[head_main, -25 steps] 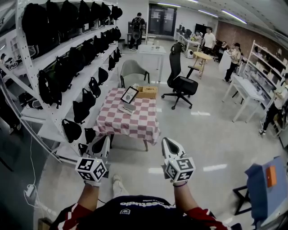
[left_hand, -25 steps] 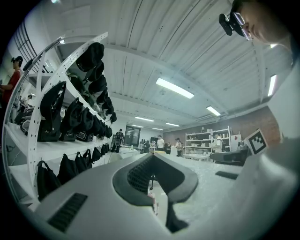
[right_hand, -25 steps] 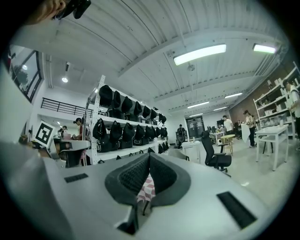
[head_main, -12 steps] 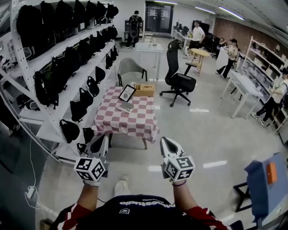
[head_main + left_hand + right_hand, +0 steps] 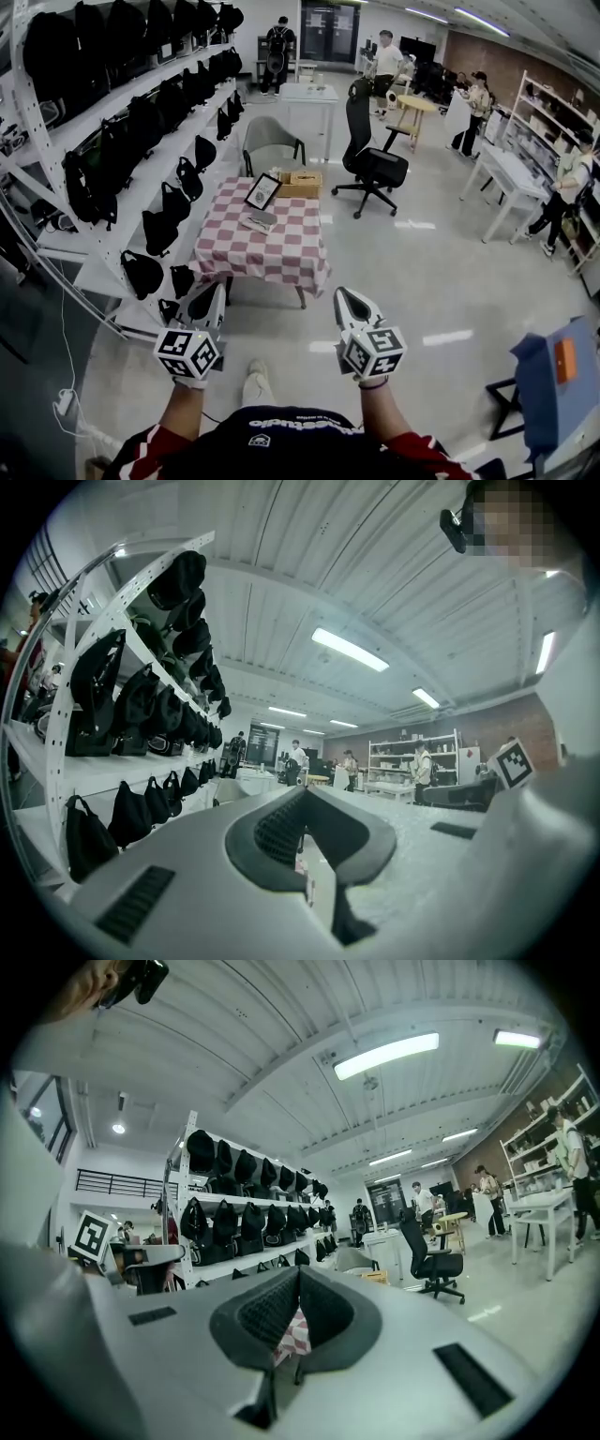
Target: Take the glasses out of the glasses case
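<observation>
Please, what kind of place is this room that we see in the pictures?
Probably an open lab or workshop-style office. A long white shelf rack holds rows of black bags, a black office chair stands on the open floor, and white desks stand at the right.

table cover (image 5: 272, 253): woven cloth, red-white check, matt
floor (image 5: 441, 272): smooth, glossy, mirrors ceiling lights
shelving rack (image 5: 98, 277): white painted metal, perforated uprights
bags (image 5: 159, 230) on it: black matt fabric
box (image 5: 302, 184): pale bare wood
left gripper (image 5: 302, 791), right gripper (image 5: 298, 1274): matt grey plastic shells; jaw pads (image 5: 277, 827) black, ribbed, rubbery-looking
</observation>
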